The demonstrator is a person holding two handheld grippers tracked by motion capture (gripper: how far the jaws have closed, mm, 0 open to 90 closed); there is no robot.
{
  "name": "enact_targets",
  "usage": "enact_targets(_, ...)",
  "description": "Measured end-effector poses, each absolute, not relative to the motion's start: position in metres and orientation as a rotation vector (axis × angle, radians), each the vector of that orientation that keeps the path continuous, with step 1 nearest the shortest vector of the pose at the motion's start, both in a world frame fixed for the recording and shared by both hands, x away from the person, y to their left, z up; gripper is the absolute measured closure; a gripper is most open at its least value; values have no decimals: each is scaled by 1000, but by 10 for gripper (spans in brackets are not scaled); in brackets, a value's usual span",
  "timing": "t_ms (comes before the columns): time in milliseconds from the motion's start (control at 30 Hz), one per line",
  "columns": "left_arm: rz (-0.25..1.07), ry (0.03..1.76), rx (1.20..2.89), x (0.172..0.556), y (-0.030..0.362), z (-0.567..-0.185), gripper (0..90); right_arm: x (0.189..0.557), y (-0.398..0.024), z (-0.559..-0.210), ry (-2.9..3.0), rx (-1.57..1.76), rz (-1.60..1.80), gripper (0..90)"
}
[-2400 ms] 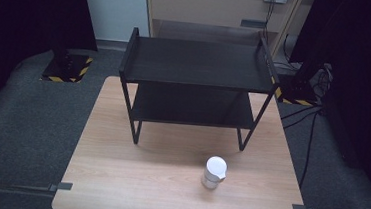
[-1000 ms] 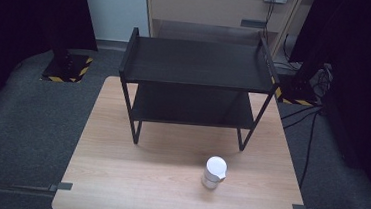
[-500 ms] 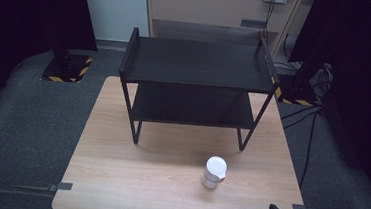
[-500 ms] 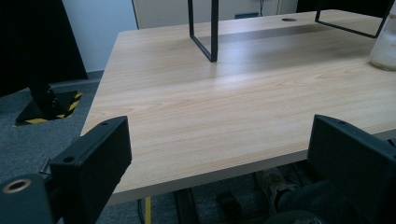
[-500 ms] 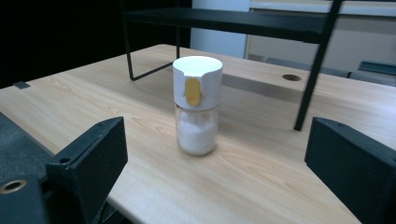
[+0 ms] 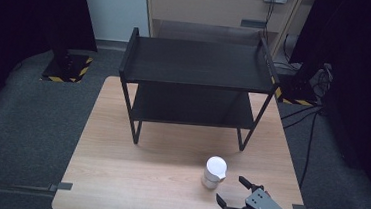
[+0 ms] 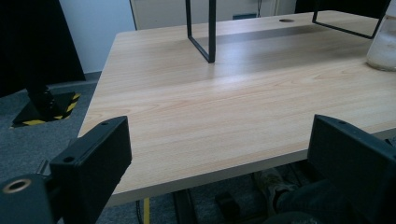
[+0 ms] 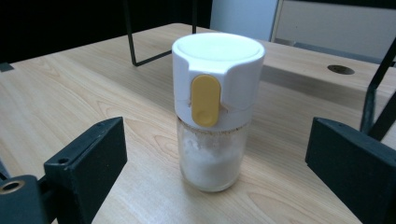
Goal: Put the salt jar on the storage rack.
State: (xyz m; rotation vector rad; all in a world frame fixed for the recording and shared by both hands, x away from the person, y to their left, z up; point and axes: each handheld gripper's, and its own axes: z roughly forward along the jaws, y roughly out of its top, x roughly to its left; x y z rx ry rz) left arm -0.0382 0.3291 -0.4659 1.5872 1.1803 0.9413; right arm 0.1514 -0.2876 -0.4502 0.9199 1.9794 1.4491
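Observation:
A glass jar [image 6: 213, 173] with a white lid and white powder inside stands upright on the wooden table [image 6: 133, 170], in front of the black two-tier rack [image 6: 196, 72]. My right gripper [image 6: 231, 188] sits just right of and nearer than the jar, held by a hand at the table's front edge. In the right gripper view the jar [image 8: 215, 116], with a yellow tab on its lid, stands between and just beyond the open right gripper [image 8: 217, 154], untouched. My left gripper [image 7: 219, 149] is open and holds nothing, low by the table's front edge [image 7: 196, 172]; the jar [image 7: 383, 46] shows far right.
The rack's thin legs [image 6: 136, 130] stand on the table behind the jar; both shelves are bare. A cable hole [image 8: 340, 69] lies in the tabletop beyond the jar. Dark carpet and cables [image 6: 312, 119] surround the table.
My right gripper has come up from the bottom edge of the high view to a spot beside the jar. The jar and the rack have not moved.

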Motion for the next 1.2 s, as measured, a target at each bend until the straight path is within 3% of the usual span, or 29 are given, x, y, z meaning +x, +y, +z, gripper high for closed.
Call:
enact_targets(600,938,1180,1584,-37,330,-466,51,193,-255,-474,2025,944,1402,63)
enact_targets(933,936,1181,1586,-35,331,-467,51,204,-244,-489,2012,930,1402,194)
enact_targets(1033,934,1182,1585,-35,332,-467,51,203,-242,-493,2000,908,1396,281)
enact_targets(1200,932,1179,1587,-35,332,-467,51,198,-239,-495,1968,924,1393,303)
